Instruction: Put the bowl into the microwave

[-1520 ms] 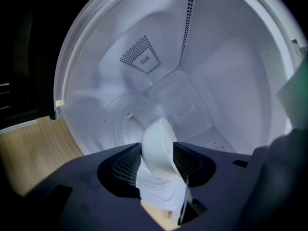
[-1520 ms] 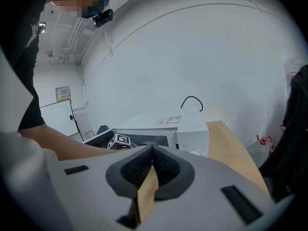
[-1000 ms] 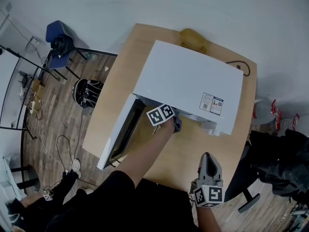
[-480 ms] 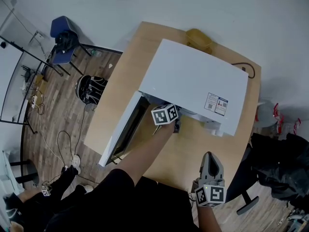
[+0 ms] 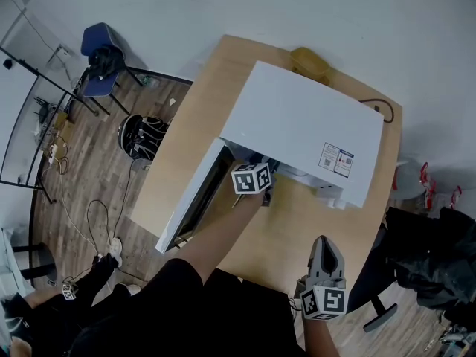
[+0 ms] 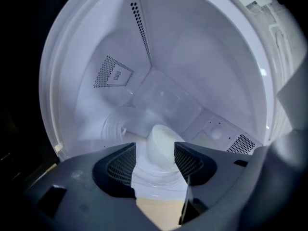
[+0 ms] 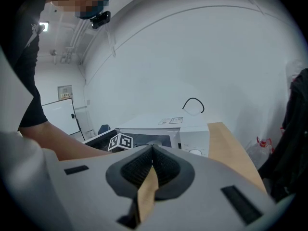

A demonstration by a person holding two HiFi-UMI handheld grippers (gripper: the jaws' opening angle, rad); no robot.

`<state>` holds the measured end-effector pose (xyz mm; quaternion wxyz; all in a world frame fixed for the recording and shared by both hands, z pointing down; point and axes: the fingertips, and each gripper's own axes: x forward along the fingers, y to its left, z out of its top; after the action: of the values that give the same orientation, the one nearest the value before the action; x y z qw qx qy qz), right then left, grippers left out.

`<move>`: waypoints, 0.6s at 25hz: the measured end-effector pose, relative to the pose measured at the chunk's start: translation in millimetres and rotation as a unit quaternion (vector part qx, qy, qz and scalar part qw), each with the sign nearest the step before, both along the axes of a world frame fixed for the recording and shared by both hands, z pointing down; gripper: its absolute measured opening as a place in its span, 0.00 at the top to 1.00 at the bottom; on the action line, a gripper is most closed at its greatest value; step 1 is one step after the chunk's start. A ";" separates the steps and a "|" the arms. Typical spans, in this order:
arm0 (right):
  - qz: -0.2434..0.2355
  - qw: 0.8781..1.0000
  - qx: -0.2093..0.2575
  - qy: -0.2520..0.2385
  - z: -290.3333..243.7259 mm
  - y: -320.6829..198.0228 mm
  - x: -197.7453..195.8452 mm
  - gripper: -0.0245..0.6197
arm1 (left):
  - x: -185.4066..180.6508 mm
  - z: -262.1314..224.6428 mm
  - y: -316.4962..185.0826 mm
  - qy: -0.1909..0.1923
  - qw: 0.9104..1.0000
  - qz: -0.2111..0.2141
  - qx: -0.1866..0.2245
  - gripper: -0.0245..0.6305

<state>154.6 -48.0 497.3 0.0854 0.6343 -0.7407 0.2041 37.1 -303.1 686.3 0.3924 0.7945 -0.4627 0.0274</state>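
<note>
The white bowl (image 6: pixel 161 146) sits on the glass turntable (image 6: pixel 120 126) inside the white microwave (image 5: pixel 305 136), whose door (image 5: pixel 190 199) hangs open to the left. My left gripper (image 6: pixel 155 160) reaches into the cavity; its jaws have just been opening and now stand apart on either side of the bowl, pads clear of it. In the head view only its marker cube (image 5: pixel 251 178) shows at the microwave's mouth. My right gripper (image 5: pixel 323 255) hovers over the table's near edge, shut and holding nothing, and points at the microwave (image 7: pixel 192 134).
The wooden table (image 5: pixel 297 229) carries the microwave. A yellow object (image 5: pixel 311 62) and a black cable (image 5: pixel 375 108) lie behind it. A blue chair (image 5: pixel 100 47) and a round black item (image 5: pixel 141 136) stand on the floor at left.
The left gripper's marker cube has rolled at the microwave's mouth and stayed in place. The right gripper has not moved.
</note>
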 end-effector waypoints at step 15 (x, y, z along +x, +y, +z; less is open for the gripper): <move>0.022 0.999 0.033 0.016 -25.1 40.6 -25.1 0.87 | -40.3 -51.3 107.2 0.026 0.999 0.013 0.029 0.61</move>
<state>129.5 -7.4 472.1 0.0716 0.6561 -0.7315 0.1712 -3.2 -195.8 635.0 0.3804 0.8122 -0.4423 -0.0020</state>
